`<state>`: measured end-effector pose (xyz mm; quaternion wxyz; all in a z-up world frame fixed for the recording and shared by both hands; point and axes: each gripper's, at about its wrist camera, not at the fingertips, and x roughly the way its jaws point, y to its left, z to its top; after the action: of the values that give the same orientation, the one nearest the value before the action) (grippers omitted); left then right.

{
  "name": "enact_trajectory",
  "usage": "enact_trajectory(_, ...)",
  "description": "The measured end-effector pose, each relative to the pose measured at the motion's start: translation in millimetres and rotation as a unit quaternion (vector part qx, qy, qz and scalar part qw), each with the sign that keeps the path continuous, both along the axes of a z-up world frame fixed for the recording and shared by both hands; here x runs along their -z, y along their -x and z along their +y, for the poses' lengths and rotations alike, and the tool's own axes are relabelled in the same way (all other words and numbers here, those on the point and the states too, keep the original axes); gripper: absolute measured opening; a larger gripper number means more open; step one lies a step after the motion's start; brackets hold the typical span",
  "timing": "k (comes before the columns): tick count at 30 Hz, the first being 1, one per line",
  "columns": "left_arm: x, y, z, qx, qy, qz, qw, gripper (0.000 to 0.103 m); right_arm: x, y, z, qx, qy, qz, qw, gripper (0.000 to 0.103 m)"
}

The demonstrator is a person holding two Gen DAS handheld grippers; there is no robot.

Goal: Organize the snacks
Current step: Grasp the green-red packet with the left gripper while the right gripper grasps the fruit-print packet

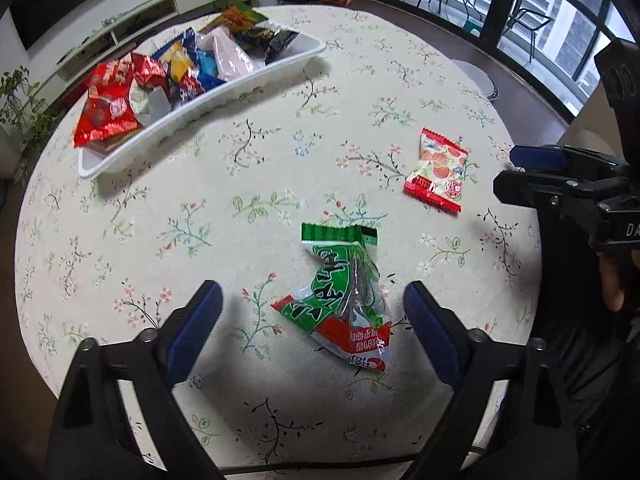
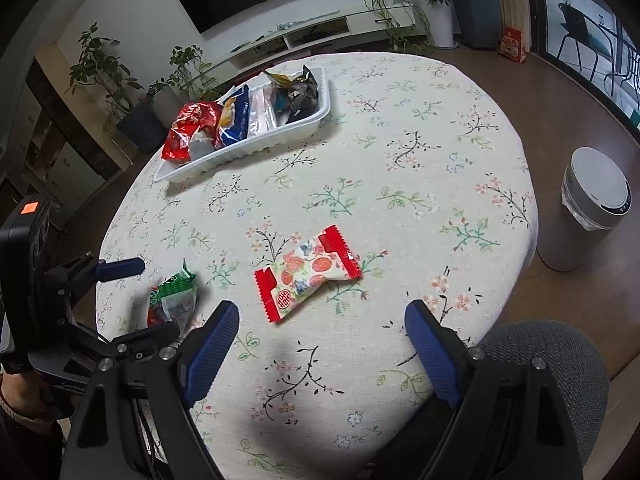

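Your left gripper (image 1: 312, 320) has its jaws spread wide around the green packet (image 1: 340, 292); your right gripper (image 2: 320, 344) hangs released, the red packet (image 2: 306, 272) at 12 o'clock. The floral table (image 1: 280, 152) carries the tray (image 1: 248, 84) at 11 o'clock.

tablecloth (image 1: 280, 128): matt cloth | tray (image 1: 248, 84): smooth white plastic | green packet (image 1: 340, 288): glossy crinkled film
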<state>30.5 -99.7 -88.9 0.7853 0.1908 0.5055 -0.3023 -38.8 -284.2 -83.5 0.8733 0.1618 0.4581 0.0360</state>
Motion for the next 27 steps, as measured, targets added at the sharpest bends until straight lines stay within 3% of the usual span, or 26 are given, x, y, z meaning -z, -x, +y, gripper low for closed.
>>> enact_trajectory(4, 6, 1, -2, 0.007, -0.001, 0.013, 0.9999, 0.066, 1, -2, 2, -0.002, 0.004, 0.001, 1.0, 0.087)
enact_trajectory(14, 9, -6, -8, -0.001, -0.001, 0.016, 0.9999, 0.064, 3, -3, 5, -0.006, 0.008, 0.003, 1.0, 0.087)
enact_trajectory(15, 11, -6, -9, 0.001, -0.006, 0.017, 0.9998, 0.061, 4, -3, 5, -0.007, 0.009, 0.003, 1.0, 0.087)
enact_trajectory(16, 12, -6, -9, 0.005, -0.009, 0.019, 0.9998, 0.052, 4, -3, 6, -0.007, 0.009, 0.004, 1.0, 0.087)
enact_trajectory(21, 12, -6, -9, 0.002, -0.003, 0.019, 0.9998, 0.038, 6, -5, 7, -0.007, 0.01, 0.006, 1.0, 0.087)
enact_trajectory(27, 8, -5, -7, -0.002, 0.01, 0.019, 0.9998, 0.034, 9, -11, 9, -0.003, -0.003, 0.012, 1.0, 0.087)
